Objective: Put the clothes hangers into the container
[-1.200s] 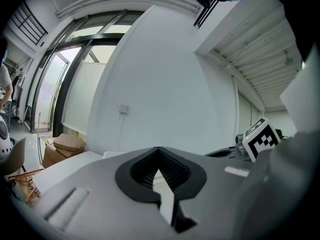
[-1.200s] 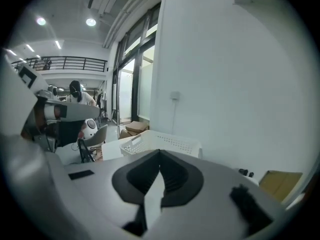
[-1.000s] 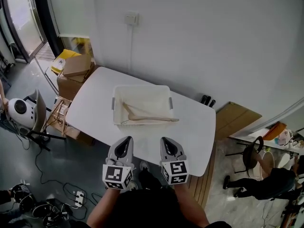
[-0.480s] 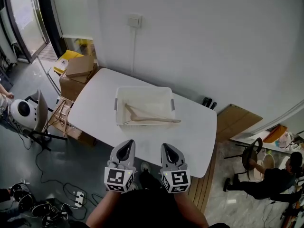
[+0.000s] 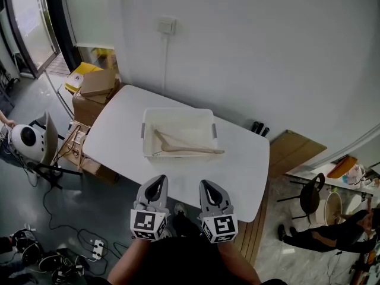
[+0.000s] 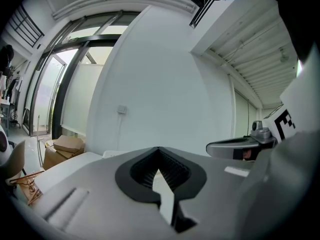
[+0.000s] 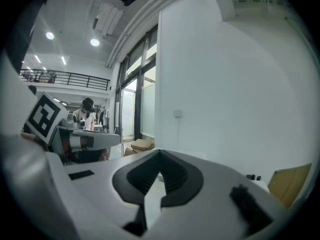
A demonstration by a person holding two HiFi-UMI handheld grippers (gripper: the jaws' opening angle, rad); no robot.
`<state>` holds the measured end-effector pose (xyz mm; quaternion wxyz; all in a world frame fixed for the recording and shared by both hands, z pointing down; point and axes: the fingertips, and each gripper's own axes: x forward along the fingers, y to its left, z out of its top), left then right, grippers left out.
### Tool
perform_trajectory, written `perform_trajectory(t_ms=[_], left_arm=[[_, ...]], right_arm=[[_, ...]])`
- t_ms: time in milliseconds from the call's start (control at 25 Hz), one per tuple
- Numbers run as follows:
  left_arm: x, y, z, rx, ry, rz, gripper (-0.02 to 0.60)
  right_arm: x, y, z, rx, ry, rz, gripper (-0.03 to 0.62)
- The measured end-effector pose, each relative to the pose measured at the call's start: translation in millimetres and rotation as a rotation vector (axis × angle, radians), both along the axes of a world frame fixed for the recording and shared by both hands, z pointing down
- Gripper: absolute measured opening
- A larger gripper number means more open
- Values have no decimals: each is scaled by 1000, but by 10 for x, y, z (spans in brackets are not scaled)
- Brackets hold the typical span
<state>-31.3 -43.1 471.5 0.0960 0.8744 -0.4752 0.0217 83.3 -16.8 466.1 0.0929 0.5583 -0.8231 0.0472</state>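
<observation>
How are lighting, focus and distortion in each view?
Head view: even light, container and hanger sharp, walls bowed. Left gripper view: heavy fisheye, dark corners, bright windows at left, the left gripper soft up close. Right gripper view: same fisheye, bright ceiling lamps, the right gripper slightly blurred.

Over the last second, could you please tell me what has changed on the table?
Nothing there moved. The left tongs and right tongs stayed shut and empty by the table's near edge, the wooden hanger in the container. Only a bystander on the floor shifted.
</observation>
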Motion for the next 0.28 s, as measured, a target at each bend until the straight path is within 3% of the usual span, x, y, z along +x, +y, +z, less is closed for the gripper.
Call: perform_trajectory(t_ms=[280], left_arm=[[11,-54,-13,4,4,-2,6]], right_arm=[[50,-52,17,1,11,22,14]])
